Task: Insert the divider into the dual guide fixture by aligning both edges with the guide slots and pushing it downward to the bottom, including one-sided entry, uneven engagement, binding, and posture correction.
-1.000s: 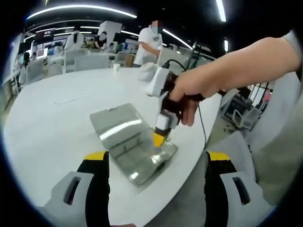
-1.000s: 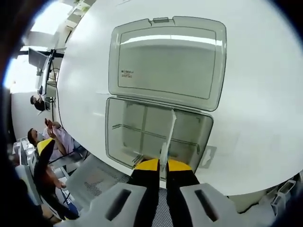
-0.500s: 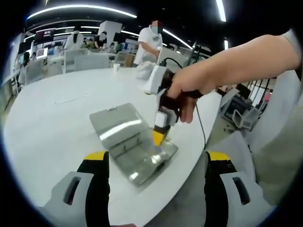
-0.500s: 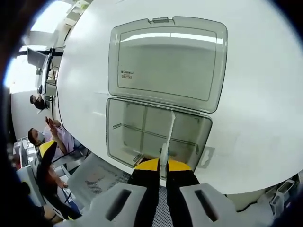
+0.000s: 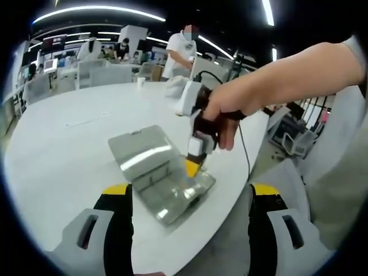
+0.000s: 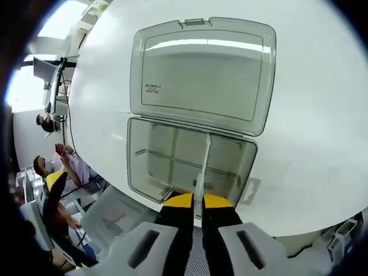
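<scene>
Right gripper (image 6: pixel 197 201) jaws clenching the divider (image 6: pixel 204 164), barely moving since a second ago; it is standing in the open box (image 6: pixel 190 164) near the bench (image 6: pixel 322 115) edge, likely binding. Left gripper (image 5: pixel 190 195) jaws released, hovering.

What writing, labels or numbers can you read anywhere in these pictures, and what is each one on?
Small dark print, two short lines, on the inside of the open lid of the clear box: too small and blurred to read.
Screens in the room behind the table: lit, but no text can be made out.
Right gripper, shut on the divider, and left gripper: no readable marks.
</scene>
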`<action>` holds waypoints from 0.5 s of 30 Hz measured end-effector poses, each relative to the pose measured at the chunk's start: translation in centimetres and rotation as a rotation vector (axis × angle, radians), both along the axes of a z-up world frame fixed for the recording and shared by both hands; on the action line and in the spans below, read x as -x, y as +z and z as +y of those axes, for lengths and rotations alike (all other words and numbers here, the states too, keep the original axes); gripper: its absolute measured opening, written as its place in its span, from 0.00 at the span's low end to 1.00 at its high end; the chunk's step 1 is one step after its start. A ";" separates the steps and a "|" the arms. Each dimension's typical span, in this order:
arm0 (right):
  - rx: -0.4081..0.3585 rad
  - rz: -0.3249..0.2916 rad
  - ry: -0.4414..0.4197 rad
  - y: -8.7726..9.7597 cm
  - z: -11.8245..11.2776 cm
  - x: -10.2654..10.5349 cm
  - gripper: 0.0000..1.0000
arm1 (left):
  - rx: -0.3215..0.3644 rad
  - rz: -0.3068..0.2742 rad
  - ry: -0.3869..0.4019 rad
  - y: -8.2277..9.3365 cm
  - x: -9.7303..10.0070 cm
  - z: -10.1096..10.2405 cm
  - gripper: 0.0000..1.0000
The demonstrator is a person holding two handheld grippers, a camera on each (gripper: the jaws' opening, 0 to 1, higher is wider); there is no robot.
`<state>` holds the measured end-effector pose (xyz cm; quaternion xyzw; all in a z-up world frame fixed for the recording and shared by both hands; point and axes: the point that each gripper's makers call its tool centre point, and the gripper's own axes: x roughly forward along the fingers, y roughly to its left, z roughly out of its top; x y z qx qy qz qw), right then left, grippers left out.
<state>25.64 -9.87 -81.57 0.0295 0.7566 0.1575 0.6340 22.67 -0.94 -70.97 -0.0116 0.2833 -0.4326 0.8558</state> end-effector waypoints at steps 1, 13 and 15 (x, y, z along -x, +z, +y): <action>-0.003 -0.002 0.000 0.2 0.1 0.0 0.00 | 0.000 -0.002 -0.001 0.0 0.0 0.0 0.81; -0.007 -0.002 -0.009 0.0 0.4 0.4 0.00 | -0.001 0.000 -0.001 0.0 0.0 0.0 0.81; -0.003 -0.004 -0.001 -0.2 0.2 0.2 0.00 | -0.002 0.000 -0.003 0.0 0.1 -0.1 0.81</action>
